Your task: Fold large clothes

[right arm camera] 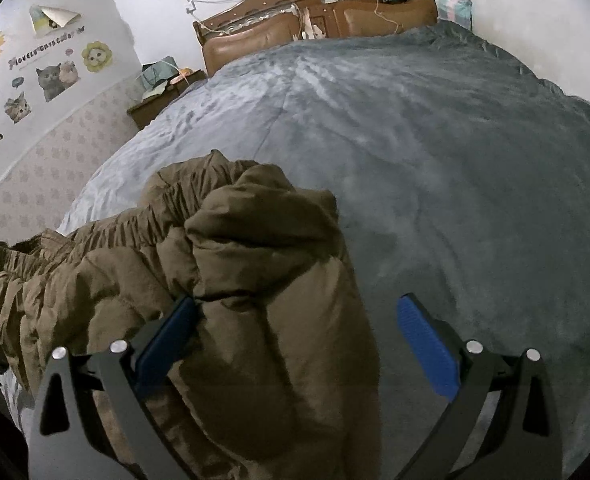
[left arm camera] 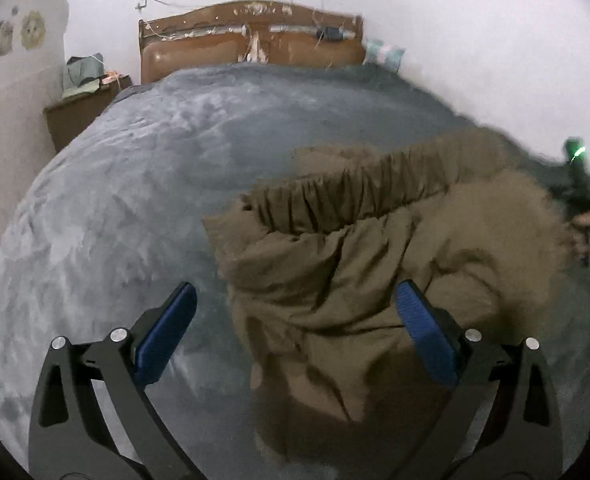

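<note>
From the left wrist, my left gripper (left arm camera: 295, 340) is spread wide; the brown padded garment (left arm camera: 355, 280) lies bunched on the grey blanket (left arm camera: 115, 200), ahead and rightward. From the right wrist, my right gripper (right arm camera: 295, 344) gapes too, straddling a fabric ridge. I'd pinch one edge layer only, then spread it flat.

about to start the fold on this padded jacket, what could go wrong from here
1. The brown padded jacket lies bunched, with its gathered hem crumpled, so a fold begun now would probably trap creases.
2. Both the left gripper and the right gripper are open over thick fabric; a shallow pinch may catch only the top layer and slip.
3. The plush grey blanket could be pinched together with the jacket.
</note>
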Action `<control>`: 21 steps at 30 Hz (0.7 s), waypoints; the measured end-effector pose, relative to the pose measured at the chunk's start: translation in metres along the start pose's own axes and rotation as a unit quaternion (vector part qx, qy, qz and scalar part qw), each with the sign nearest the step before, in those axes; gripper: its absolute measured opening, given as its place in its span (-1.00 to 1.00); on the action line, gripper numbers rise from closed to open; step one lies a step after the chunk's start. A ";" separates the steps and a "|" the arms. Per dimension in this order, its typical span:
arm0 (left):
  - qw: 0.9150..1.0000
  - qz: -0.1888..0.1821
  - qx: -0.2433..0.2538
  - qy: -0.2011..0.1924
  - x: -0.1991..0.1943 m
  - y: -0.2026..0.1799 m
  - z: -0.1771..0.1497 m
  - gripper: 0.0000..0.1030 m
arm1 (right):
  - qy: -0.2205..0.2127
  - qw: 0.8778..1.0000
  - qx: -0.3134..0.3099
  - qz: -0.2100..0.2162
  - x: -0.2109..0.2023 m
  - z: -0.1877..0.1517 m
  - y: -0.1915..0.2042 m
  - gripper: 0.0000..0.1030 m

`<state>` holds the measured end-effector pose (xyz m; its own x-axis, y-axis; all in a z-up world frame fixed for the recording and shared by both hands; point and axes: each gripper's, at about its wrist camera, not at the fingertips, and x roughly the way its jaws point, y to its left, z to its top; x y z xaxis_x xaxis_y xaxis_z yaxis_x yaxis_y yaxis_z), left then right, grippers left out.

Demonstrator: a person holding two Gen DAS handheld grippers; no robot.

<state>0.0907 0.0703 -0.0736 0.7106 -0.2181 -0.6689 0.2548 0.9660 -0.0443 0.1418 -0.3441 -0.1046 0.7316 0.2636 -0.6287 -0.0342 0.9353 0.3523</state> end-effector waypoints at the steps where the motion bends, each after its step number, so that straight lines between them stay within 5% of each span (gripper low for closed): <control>1: 1.000 0.010 -0.010 0.004 0.009 0.000 0.001 0.94 | 0.000 1.000 0.006 0.003 0.001 0.000 -0.002 0.96; 5: 0.997 0.017 -0.069 0.044 0.049 0.000 0.000 0.94 | 0.007 0.999 0.031 0.015 0.011 -0.002 -0.006 0.96; 8: 0.996 0.044 -0.048 0.064 0.059 -0.013 0.002 0.85 | 0.004 0.999 0.018 0.026 0.015 -0.005 -0.004 0.94; 10: 0.996 0.038 -0.049 0.071 0.058 -0.018 0.006 0.58 | 0.012 0.999 0.003 0.031 0.019 -0.006 0.001 0.65; 12: 0.995 0.033 -0.062 0.075 0.056 -0.016 0.007 0.15 | 0.022 0.999 -0.014 0.028 0.021 -0.006 0.009 0.00; 15: 0.994 0.035 -0.078 0.067 0.055 -0.013 0.008 -0.52 | 0.012 0.999 -0.039 0.016 0.015 0.000 0.022 -0.55; 21: 0.993 0.047 -0.105 0.001 0.002 -0.002 0.023 -0.76 | -0.050 0.997 -0.051 0.008 -0.028 0.020 0.034 -0.69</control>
<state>0.1070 0.0652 -0.0573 0.7235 -0.1258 -0.6787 0.0443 0.9897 -0.1361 0.1341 -0.3249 -0.0612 0.7948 0.2582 -0.5493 -0.1112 0.9516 0.2864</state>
